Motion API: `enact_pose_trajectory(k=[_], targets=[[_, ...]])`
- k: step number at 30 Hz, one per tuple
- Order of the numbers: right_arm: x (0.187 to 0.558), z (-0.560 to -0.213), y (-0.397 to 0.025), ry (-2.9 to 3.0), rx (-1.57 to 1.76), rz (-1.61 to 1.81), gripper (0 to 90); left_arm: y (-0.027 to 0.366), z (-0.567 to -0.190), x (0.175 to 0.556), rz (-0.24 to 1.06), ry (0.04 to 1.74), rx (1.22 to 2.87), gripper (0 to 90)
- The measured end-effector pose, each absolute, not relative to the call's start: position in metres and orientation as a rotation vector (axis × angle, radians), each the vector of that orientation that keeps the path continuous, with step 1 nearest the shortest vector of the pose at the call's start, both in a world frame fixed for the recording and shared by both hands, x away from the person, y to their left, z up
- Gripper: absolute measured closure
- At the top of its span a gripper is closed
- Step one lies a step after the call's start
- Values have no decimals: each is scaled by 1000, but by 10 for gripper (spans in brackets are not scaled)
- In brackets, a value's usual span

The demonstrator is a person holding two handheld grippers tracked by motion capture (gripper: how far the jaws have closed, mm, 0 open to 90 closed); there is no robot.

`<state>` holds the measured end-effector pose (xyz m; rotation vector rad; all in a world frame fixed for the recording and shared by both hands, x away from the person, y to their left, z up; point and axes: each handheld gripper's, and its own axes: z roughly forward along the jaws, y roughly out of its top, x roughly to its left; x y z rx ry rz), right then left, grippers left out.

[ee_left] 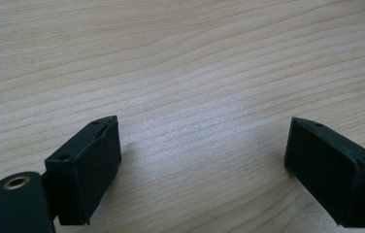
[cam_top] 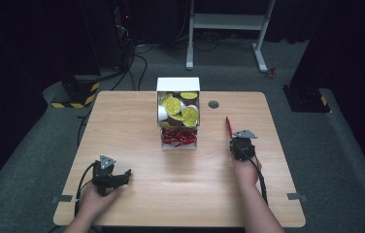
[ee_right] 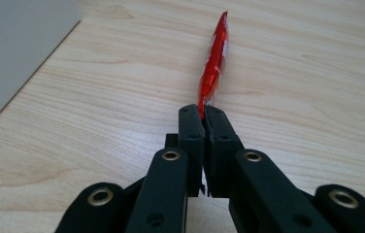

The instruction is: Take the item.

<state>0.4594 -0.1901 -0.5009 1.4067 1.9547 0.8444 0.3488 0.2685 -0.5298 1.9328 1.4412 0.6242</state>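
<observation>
The right gripper (ee_right: 203,112) is clenched on one end of a red sachet (ee_right: 214,63), a thin foil-like stick that juts forward from the pinched jaws and stands clear of the table (cam_top: 137,194), over its right half and nearer the right edge than the box (cam_top: 178,83). In the high view the right gripper (cam_top: 230,138) sits just right of that white box, whose upper compartment holds yellow-lidded cups (cam_top: 173,105) and whose lower, front compartment holds more red sachets (cam_top: 178,139). The sachet looks very light and soft; it keeps its line in the air, so its filling probably gives it some stiffness, but it would likely bend or flap if swung fast. The glossy wrapper looks slippery, and the grip is only on the flat end, so a hard knock against the box wall could twist it out of the jaws. Holding the sealed end seems sound for a thing this light; a grip nearer the middle would steady the free tip but might crush the contents. The left gripper (ee_left: 202,145) is released, jaws wide apart over bare wood near the table's front left corner, holding nothing.
</observation>
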Motion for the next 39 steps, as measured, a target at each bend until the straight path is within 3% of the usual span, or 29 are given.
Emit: enact_pose_trajectory(k=[18,30,39], targets=[[459,-515,-184,1984,1420,854,856,269,-530,349,625,1441,1933,135],[449,-504,-174,1986,1415,965,658,269,-530,349,625,1441,1933,135],[435,-498,-173,1987,1401,1002,603,268,-530,349,625,1441,1933,135]])
